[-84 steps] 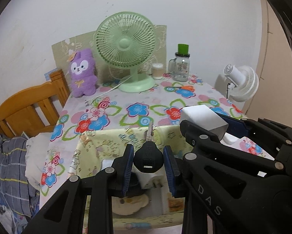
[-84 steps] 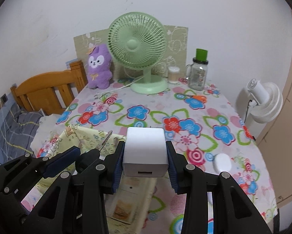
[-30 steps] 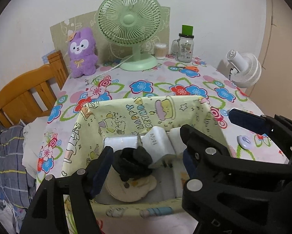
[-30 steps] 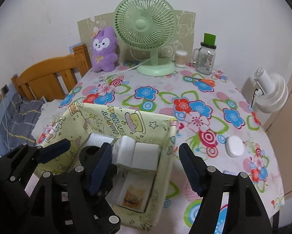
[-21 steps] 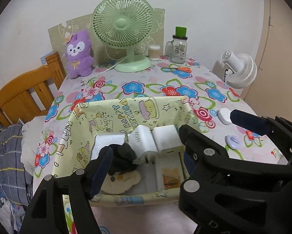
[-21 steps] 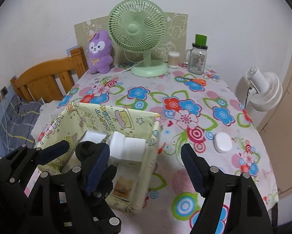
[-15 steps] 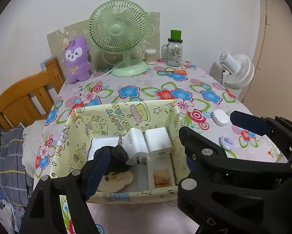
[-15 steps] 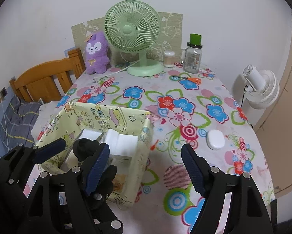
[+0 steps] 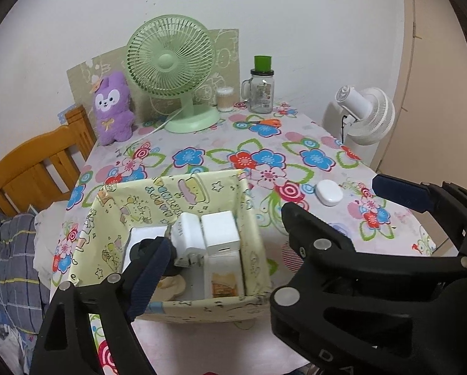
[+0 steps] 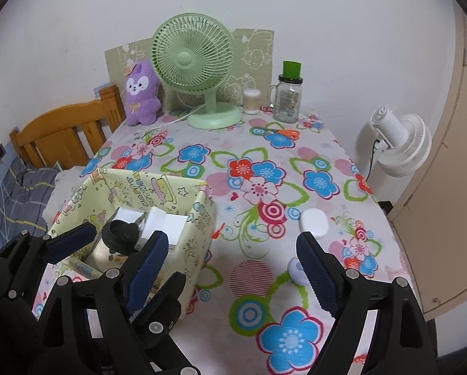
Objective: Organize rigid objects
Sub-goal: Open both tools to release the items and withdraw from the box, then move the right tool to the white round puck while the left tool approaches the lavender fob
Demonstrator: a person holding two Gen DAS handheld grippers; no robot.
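Observation:
A yellow cartoon-print fabric box (image 9: 199, 179) (image 10: 158, 178) stands on the flowered table. Inside it lie a black car key (image 9: 141, 248) (image 10: 121, 234), two white chargers (image 9: 221, 232) (image 10: 167, 222) and a flat white pack. My left gripper (image 9: 224, 228) hangs above the box's near side, jaws opening, with nothing held between them. My right gripper (image 10: 231, 237) hovers over the table just right of the box, jaws also opening and holding nothing. A white oval case (image 9: 328, 192) (image 10: 313, 221) and a small round white item (image 10: 295, 270) lie on the cloth to the right.
At the back stand a green desk fan (image 10: 192, 59), a purple plush (image 10: 141, 93), a cotton-swab tub (image 10: 252, 100) and a green-lidded glass jar (image 10: 288, 98). Orange scissors (image 10: 288, 132) lie near them. A white floor fan (image 10: 399, 143) stands off the right edge, a wooden chair (image 10: 61, 131) off the left.
The key and a white charger, earlier gripped, now lie in the box. Both grippers have opened wider and drawn back and up, so the box looks smaller and farther.

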